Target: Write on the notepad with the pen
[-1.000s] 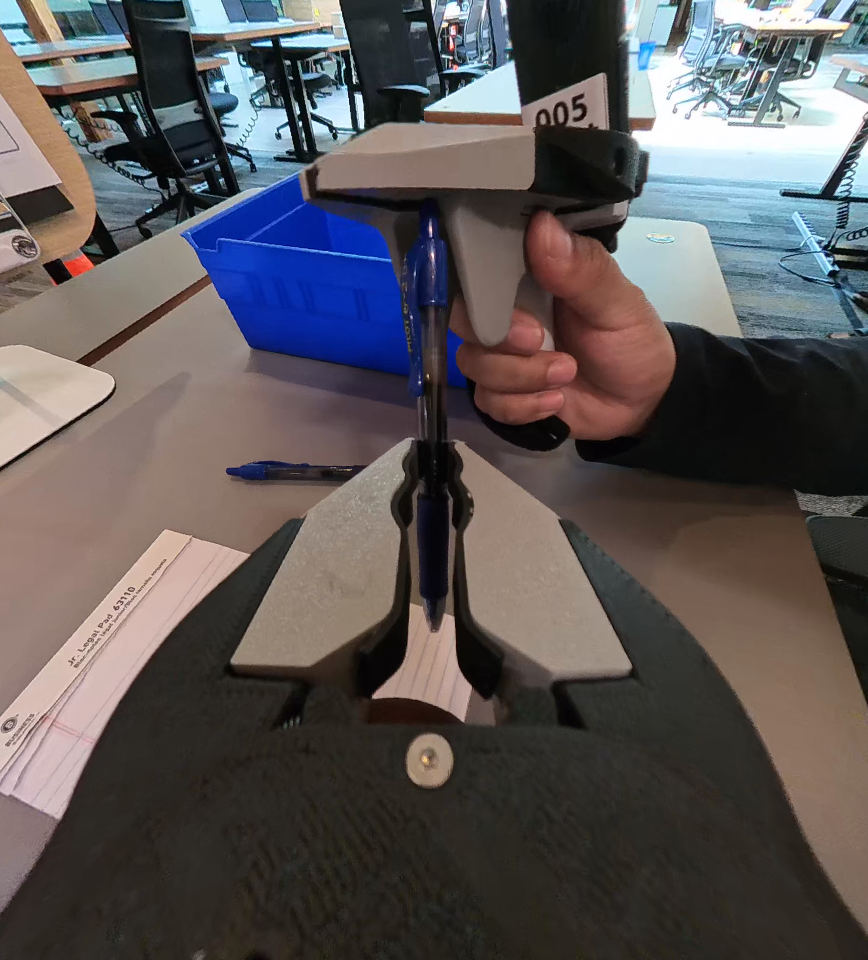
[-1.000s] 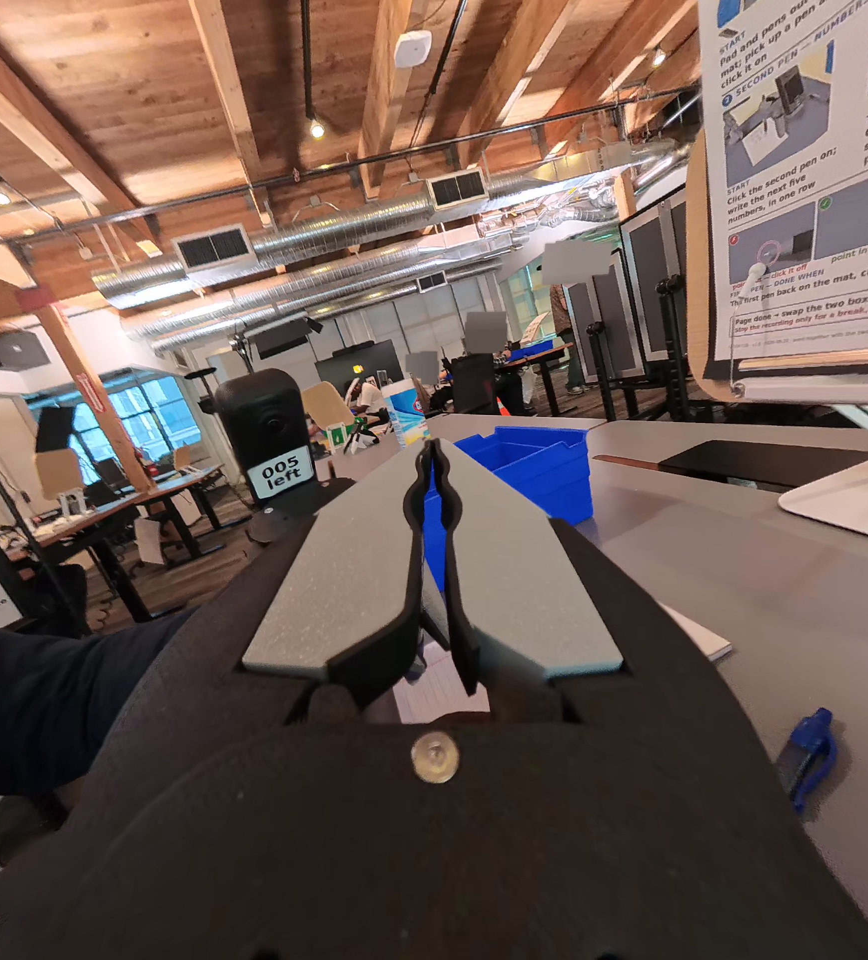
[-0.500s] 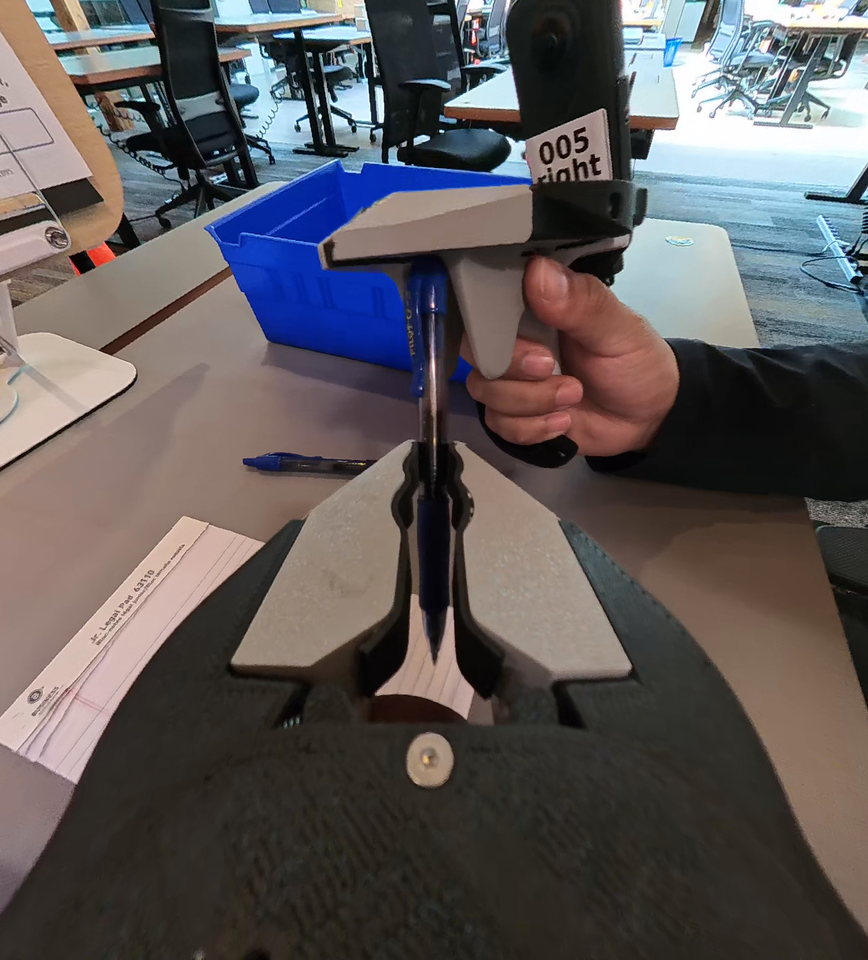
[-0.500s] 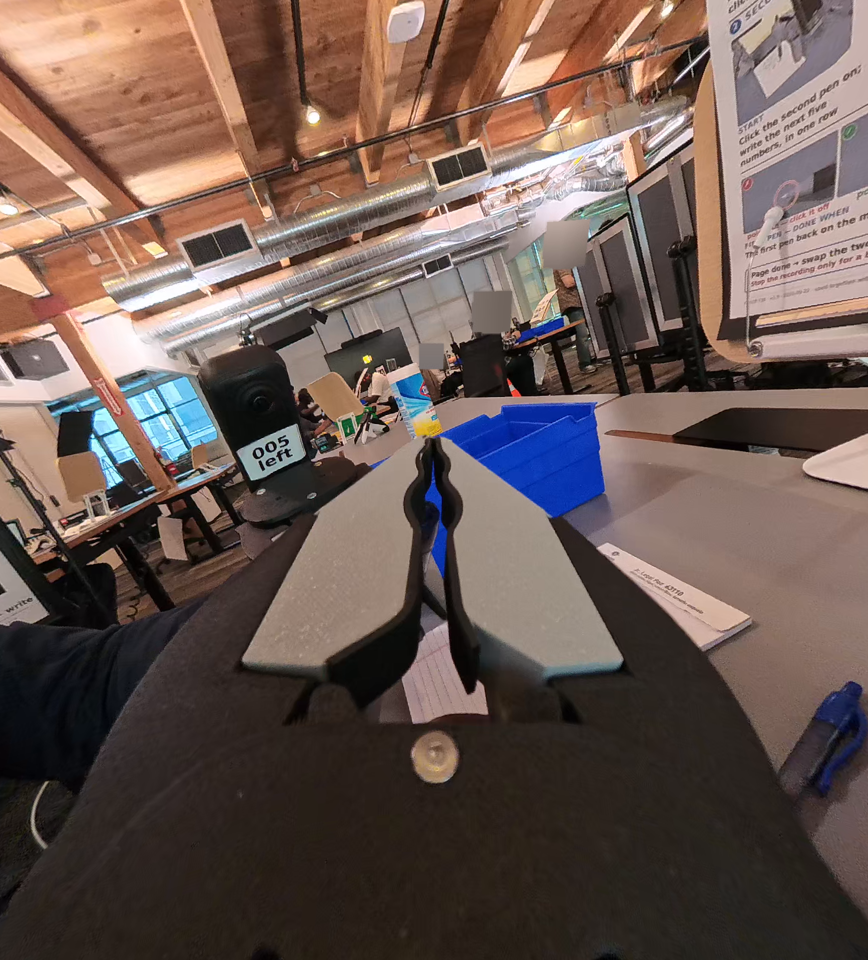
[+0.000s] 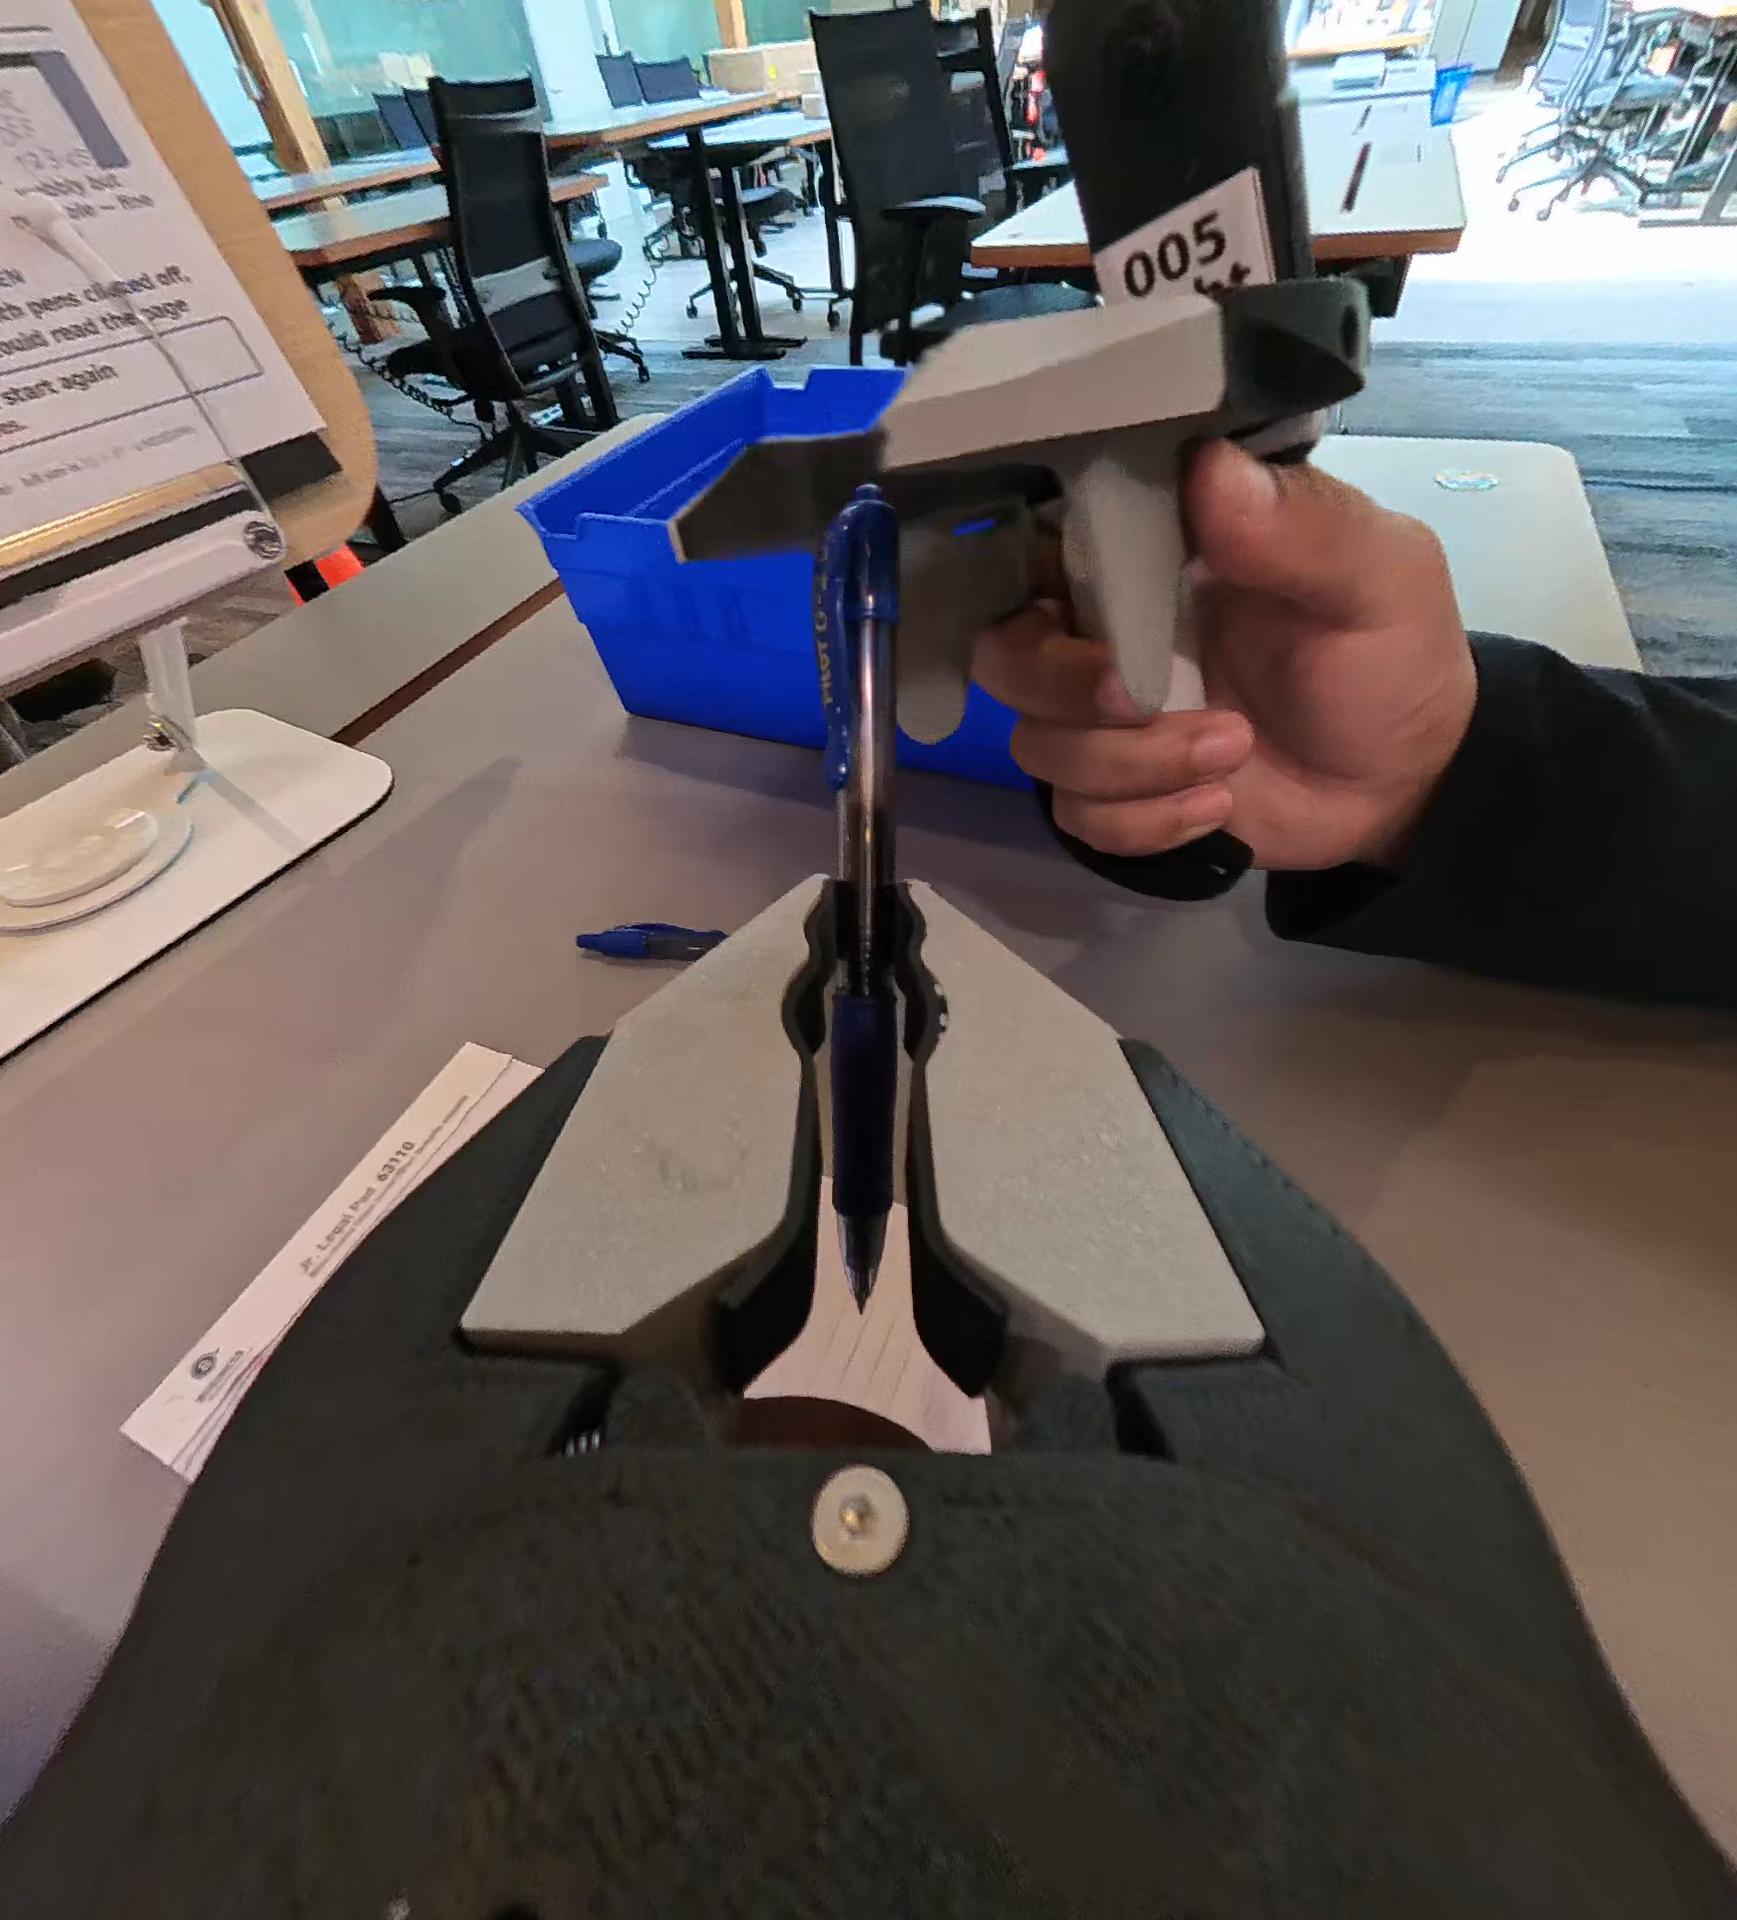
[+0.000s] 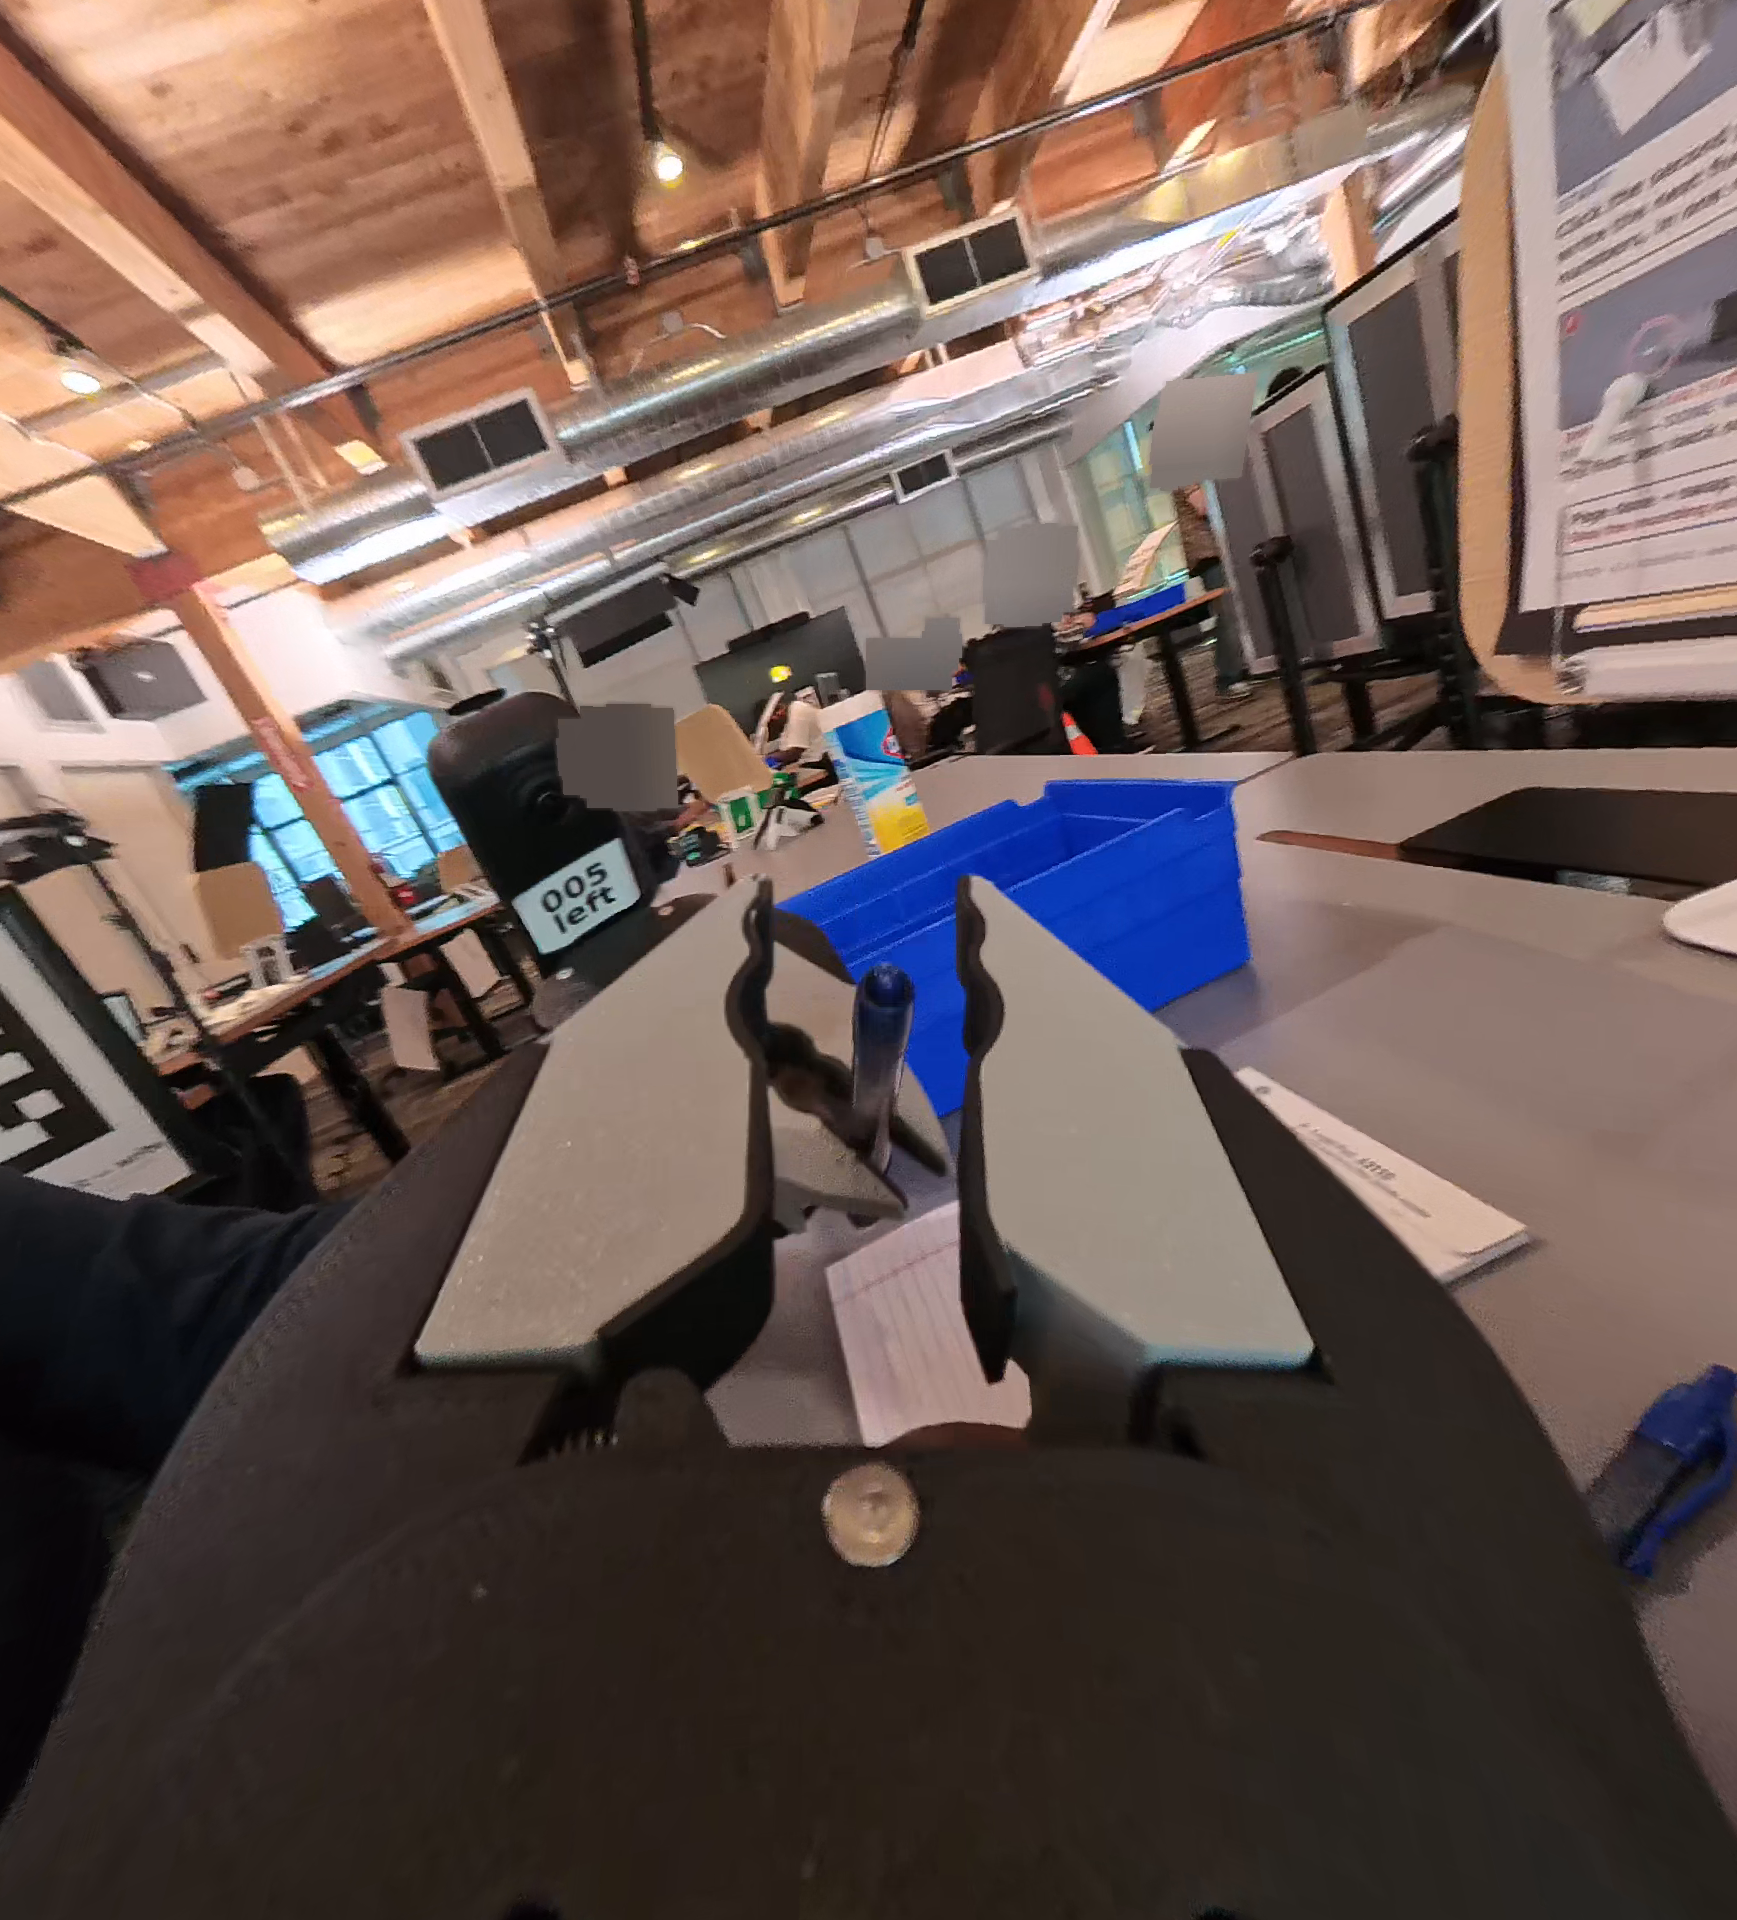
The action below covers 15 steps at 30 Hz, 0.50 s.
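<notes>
- Grey desk (image 5: 1466,1299) in an open office carries your work; your pen (image 5: 862,1091) stands upright, clamped between the closed fingers of your left gripper (image 5: 862,914), tip down above the lined notepad (image 6: 905,1340).
- Your right gripper (image 6: 859,997) has its fingers spread wide, the pen's top showing between them untouched, so it holds nothing.
- By my reading you are early: the pen is in hand, but the visible strip of page looks blank and writing is not yet begun.
- Whether the tip is out, I cannot tell.
- Most of the notepad is hidden under both grippers.
- A second pen (image 5: 651,943) lies beyond, a blue bin (image 5: 698,613) behind, an instruction stand (image 5: 64,364) cut off at the left.
</notes>
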Motion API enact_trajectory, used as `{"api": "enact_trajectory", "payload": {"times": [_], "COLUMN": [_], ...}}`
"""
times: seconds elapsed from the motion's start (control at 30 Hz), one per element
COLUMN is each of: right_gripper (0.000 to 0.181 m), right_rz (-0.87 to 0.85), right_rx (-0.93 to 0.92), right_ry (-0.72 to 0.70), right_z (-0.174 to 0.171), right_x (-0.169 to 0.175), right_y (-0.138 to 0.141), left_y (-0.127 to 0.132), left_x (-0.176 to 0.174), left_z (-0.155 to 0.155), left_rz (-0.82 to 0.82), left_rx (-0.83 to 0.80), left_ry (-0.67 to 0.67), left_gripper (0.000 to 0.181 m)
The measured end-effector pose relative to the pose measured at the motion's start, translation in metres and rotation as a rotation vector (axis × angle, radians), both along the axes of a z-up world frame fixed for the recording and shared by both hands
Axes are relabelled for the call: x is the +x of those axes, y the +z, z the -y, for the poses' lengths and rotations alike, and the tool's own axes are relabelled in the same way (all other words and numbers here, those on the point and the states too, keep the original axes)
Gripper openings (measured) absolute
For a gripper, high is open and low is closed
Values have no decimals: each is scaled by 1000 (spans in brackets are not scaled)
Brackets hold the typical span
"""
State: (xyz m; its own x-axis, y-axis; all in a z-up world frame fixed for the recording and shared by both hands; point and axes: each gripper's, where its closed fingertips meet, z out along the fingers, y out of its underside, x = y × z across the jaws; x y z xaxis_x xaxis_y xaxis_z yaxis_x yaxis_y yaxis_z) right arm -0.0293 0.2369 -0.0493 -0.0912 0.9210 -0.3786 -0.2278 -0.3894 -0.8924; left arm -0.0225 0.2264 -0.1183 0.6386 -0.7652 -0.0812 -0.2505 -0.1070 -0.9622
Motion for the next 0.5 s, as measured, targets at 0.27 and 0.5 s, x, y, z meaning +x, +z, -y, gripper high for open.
{"api": "enact_trajectory", "payload": {"times": [0.27, 0.5], "right_gripper": [3, 2], "right_rz": [159, 91], "right_rx": [55, 83], "right_ry": [72, -2], "right_z": [19, 9], "right_x": [-24, -6], "right_y": [-27, -6], "left_y": [0, -12], "left_x": [5, 6], "left_z": [4, 4], "left_rz": [-29, -45], "left_rx": [21, -25], "left_ry": [-15, -29], "left_gripper": [7, 17]}}
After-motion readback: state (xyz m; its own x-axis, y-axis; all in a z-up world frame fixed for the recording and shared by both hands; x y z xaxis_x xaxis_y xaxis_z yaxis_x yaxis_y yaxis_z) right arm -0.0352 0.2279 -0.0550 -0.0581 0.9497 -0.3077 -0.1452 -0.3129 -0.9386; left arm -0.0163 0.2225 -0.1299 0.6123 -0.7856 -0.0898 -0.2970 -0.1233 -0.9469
